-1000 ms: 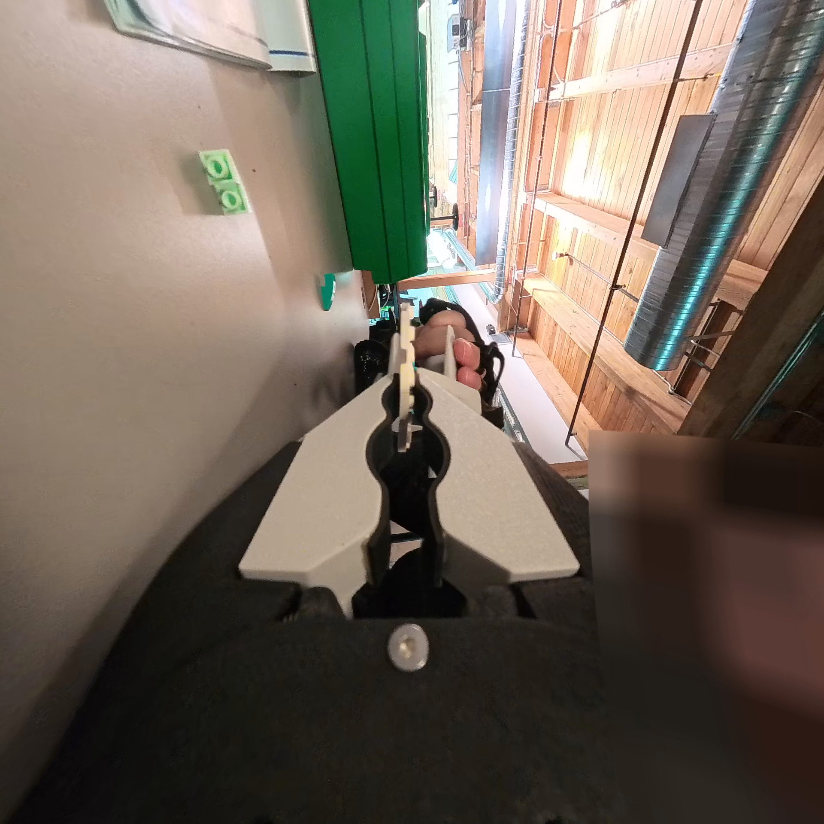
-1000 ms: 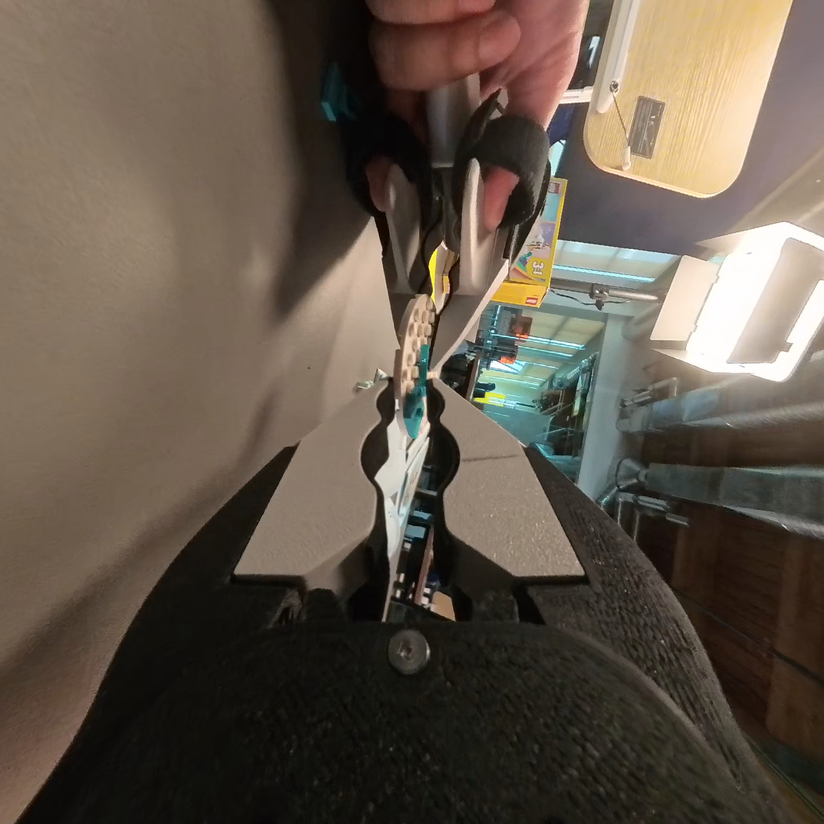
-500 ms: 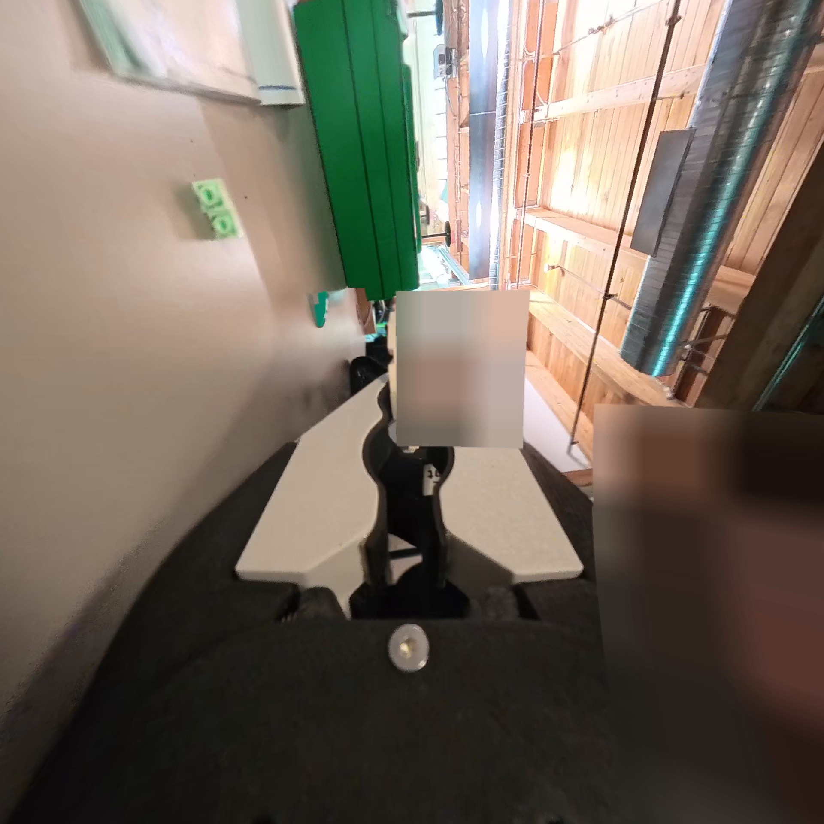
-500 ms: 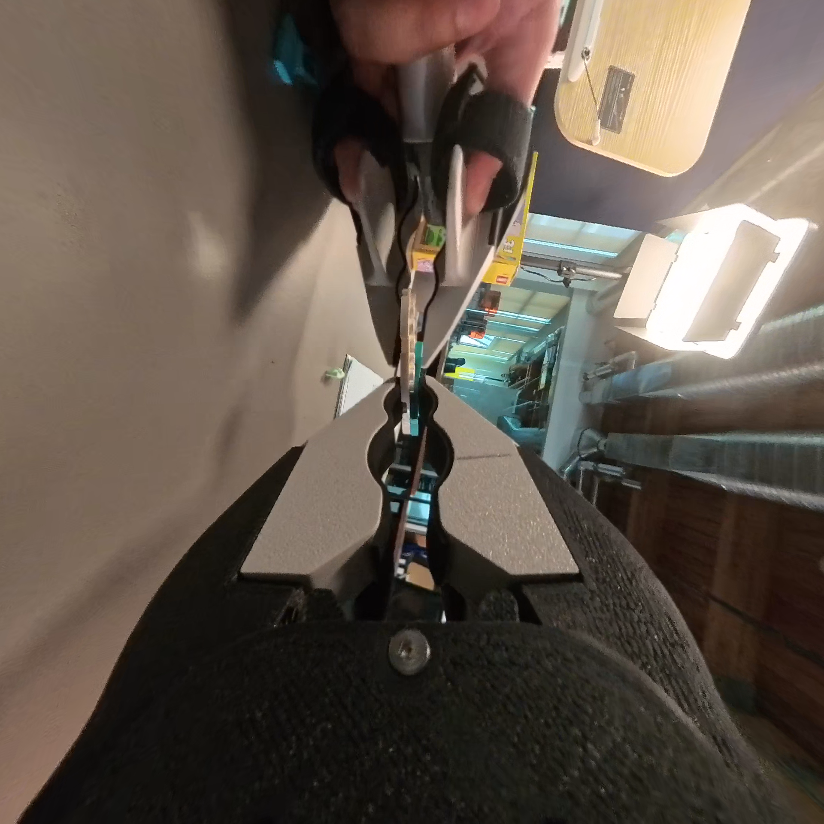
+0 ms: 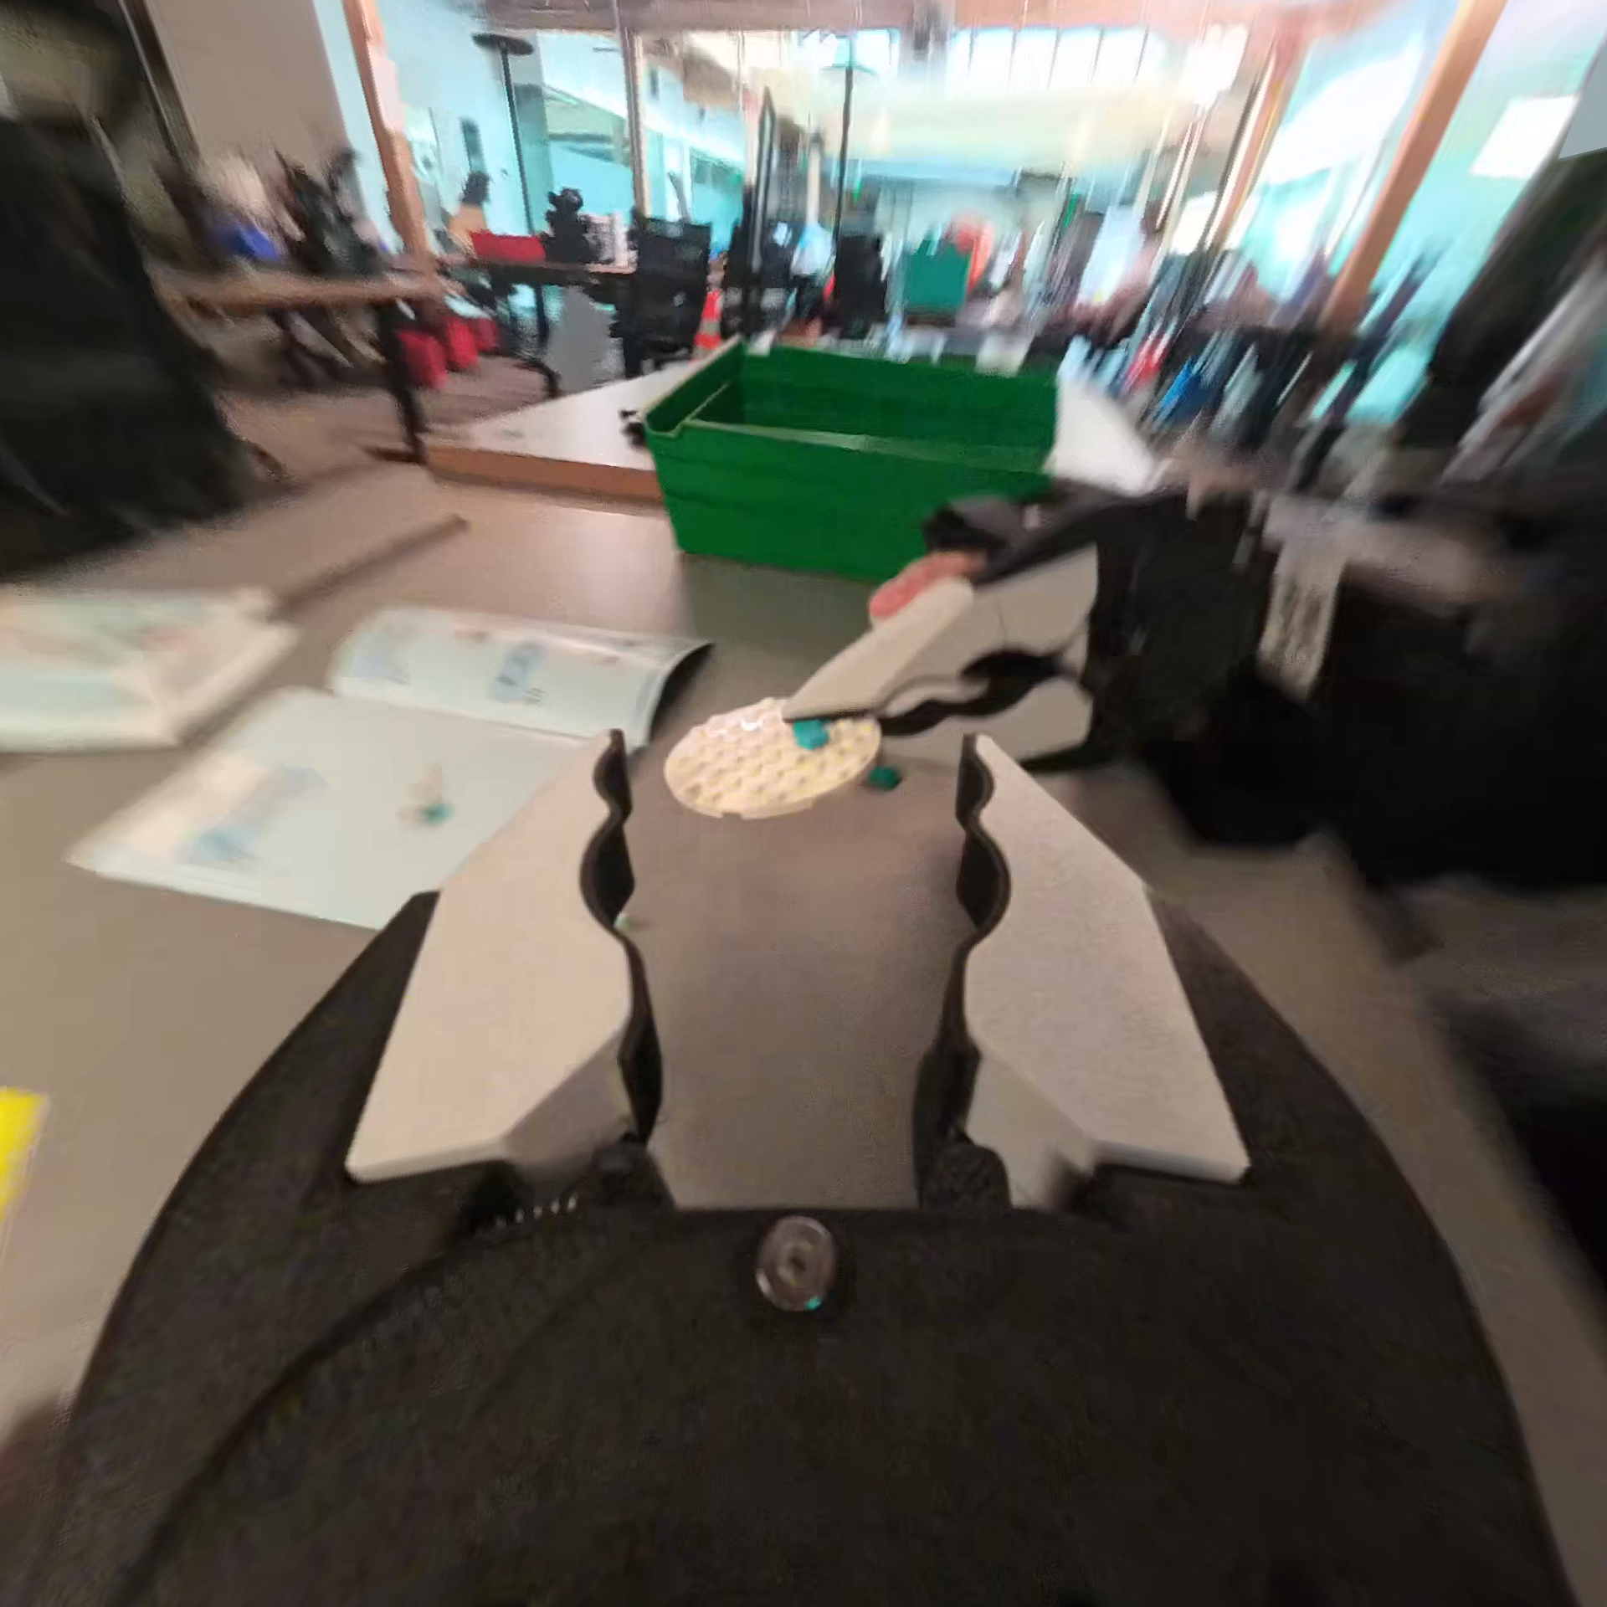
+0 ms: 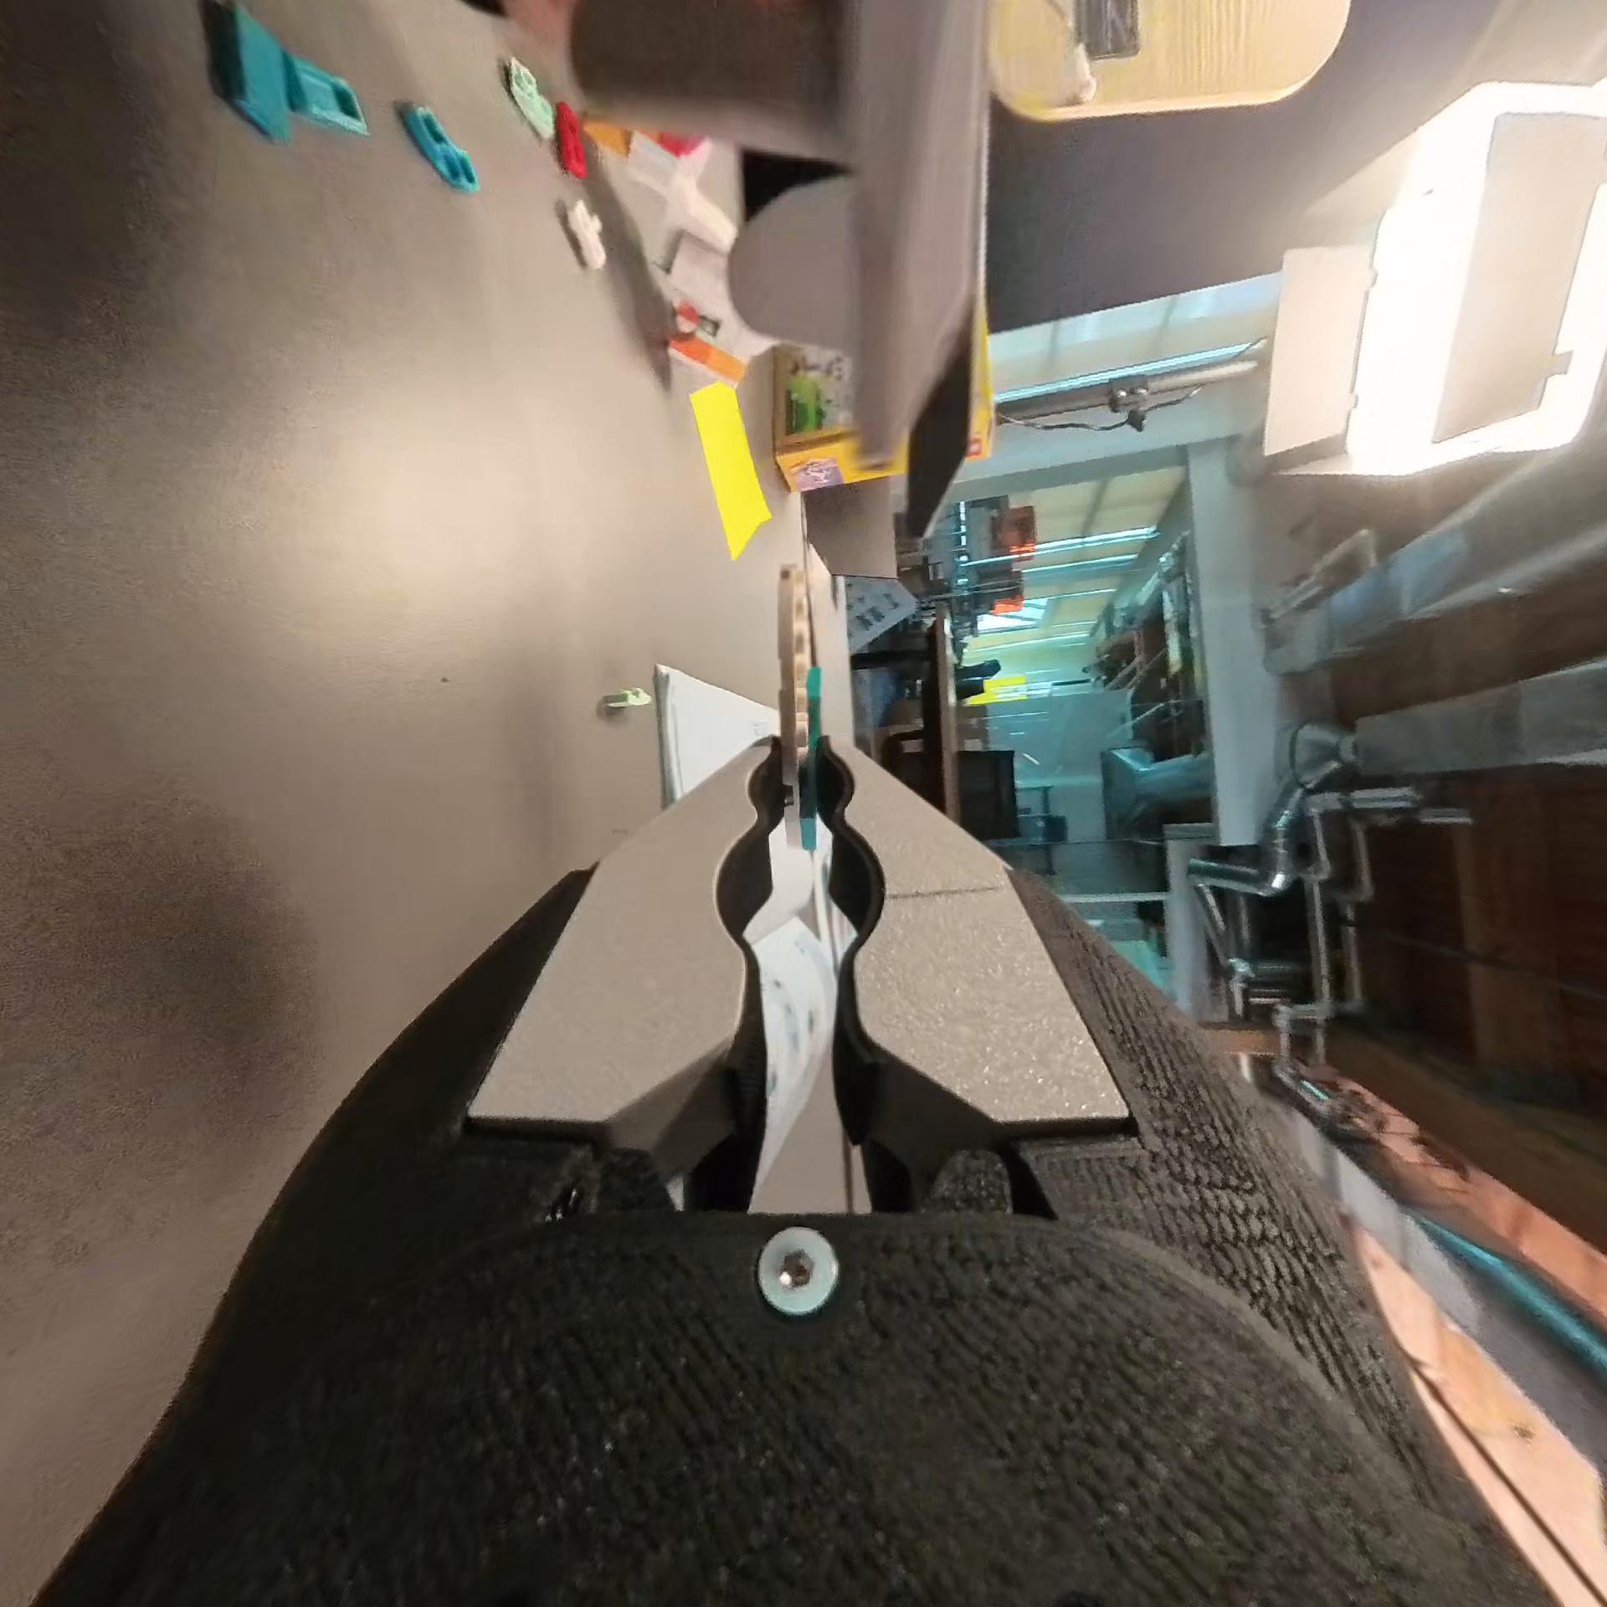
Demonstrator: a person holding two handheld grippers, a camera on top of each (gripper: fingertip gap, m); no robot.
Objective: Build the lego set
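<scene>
A round tan studded plate (image 5: 770, 769) with a teal piece (image 5: 813, 736) on it hangs just above the grey table. My right gripper (image 6: 798, 755) is shut on its edge, and shows in the left wrist view (image 5: 835, 709) coming in from the right. In the right wrist view the plate (image 6: 791, 648) is edge-on with the teal piece (image 6: 813, 739) beside it. My left gripper (image 5: 787, 765) is open and empty, level, just short of the plate. It shows blurred at the top of the right wrist view (image 6: 870, 217).
A green bin (image 5: 856, 470) stands at the back. Open instruction booklets (image 5: 348, 783) lie to the left. Loose teal bricks (image 6: 287, 83), a red piece (image 6: 570, 139), yellow tape (image 6: 730, 465) and a yellow box (image 6: 817, 417) lie on the table. A small teal piece (image 5: 883, 776) lies under the plate. There is about 5 cm between the tips of the two grippers.
My left gripper let go of the plate, opened wide, turned level and drew back. The right gripper keeps hold of the plate.
</scene>
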